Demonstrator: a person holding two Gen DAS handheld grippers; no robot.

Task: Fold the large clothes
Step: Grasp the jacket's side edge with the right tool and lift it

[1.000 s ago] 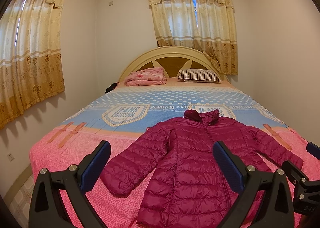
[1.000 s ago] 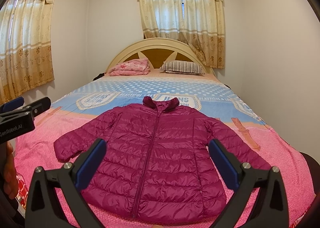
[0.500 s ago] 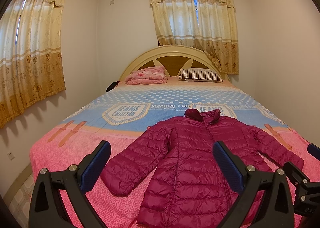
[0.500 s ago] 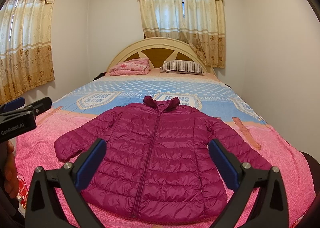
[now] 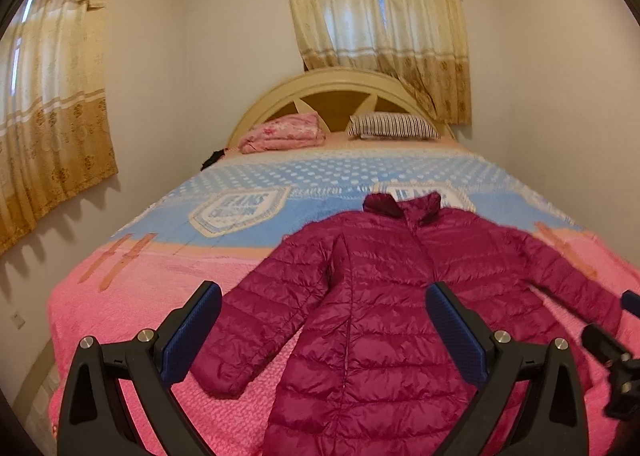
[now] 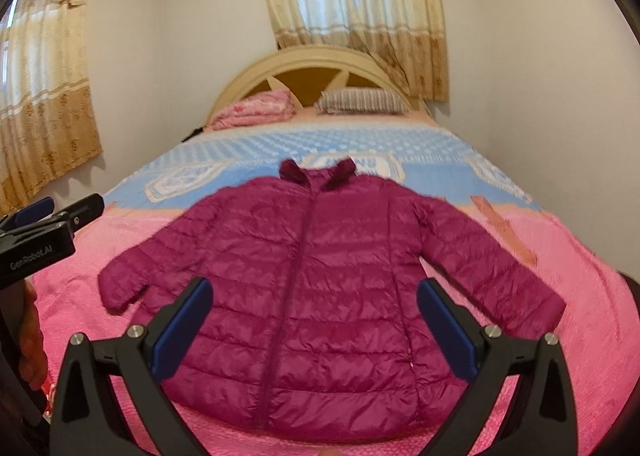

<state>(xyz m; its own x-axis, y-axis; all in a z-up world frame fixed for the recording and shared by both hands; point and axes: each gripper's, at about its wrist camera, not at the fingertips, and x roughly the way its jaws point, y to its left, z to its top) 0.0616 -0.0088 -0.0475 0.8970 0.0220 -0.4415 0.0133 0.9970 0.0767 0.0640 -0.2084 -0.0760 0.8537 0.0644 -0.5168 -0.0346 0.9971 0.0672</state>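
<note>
Though blurred, jacket (image 6: 320, 280) hem tool-hidden.

The jacket (image 6: 320, 276) is quilted, slightly shiny cloth. The bedspread (image 6: 592, 296) looks nubbly and matt. The left tongs (image 5: 324, 316) are matt black plastic with shiny metal screws.

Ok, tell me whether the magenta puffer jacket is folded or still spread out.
Spread out, not folded. The puffer jacket lies flat and zipped on the bed, both sleeves angled outward and collar toward the headboard.
</note>
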